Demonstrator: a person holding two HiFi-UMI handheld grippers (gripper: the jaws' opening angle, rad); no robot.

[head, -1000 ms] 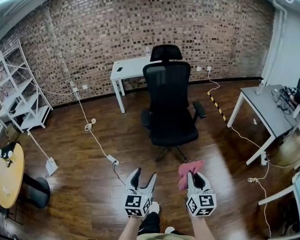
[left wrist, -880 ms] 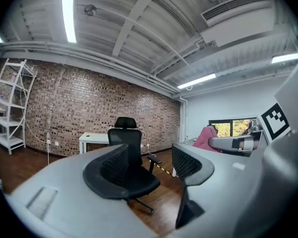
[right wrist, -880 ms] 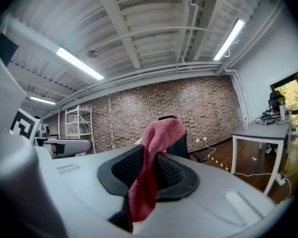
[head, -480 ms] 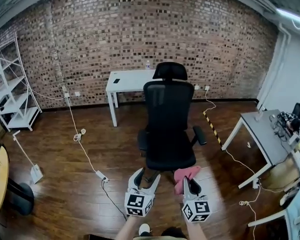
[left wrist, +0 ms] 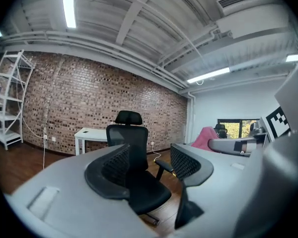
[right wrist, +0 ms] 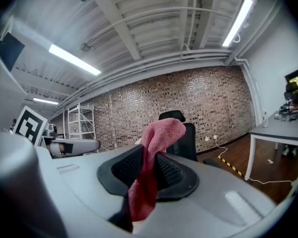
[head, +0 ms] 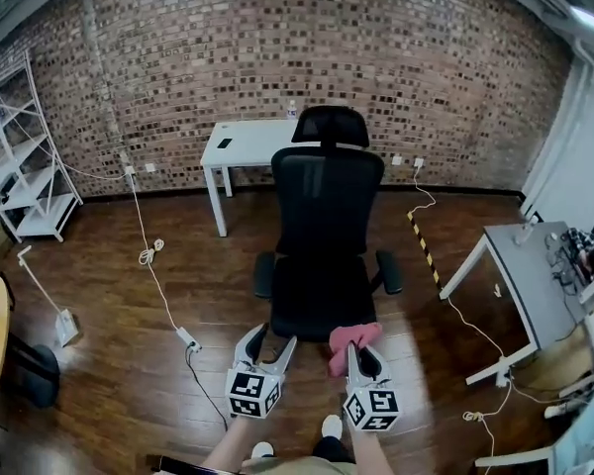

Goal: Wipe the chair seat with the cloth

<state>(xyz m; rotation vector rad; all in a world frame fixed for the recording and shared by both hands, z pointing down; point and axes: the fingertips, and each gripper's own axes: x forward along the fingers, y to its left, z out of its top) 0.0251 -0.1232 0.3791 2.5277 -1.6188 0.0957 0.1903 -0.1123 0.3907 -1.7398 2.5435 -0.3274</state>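
pinching the pink cloth (right wrist: 158, 135) fast between the closed jaws of the right hand-held gripper (head: 355, 352), a bunched tuft above them and a tail hanging below. carrying nothing in the left hand-held gripper (head: 267, 341), jaws spread wide with only the chair showing through the gap. hovering just short of the front edge of the black office chair seat (head: 317, 300), not yet touching it, so judged to be the approach, with wiping not begun. to do it well: lower the right one until soft cloth rather than hard jaw tips meets the seat, press lightly, and sweep from the backrest (head: 327, 196) side toward the front edge in overlapping passes. grip firmly enough that drag cannot pull the cloth free. probably worth bracing the near armrest (head: 265, 273) with the left one, since a chair of this kind may roll or swivel on the wooden floor (head: 129, 364).
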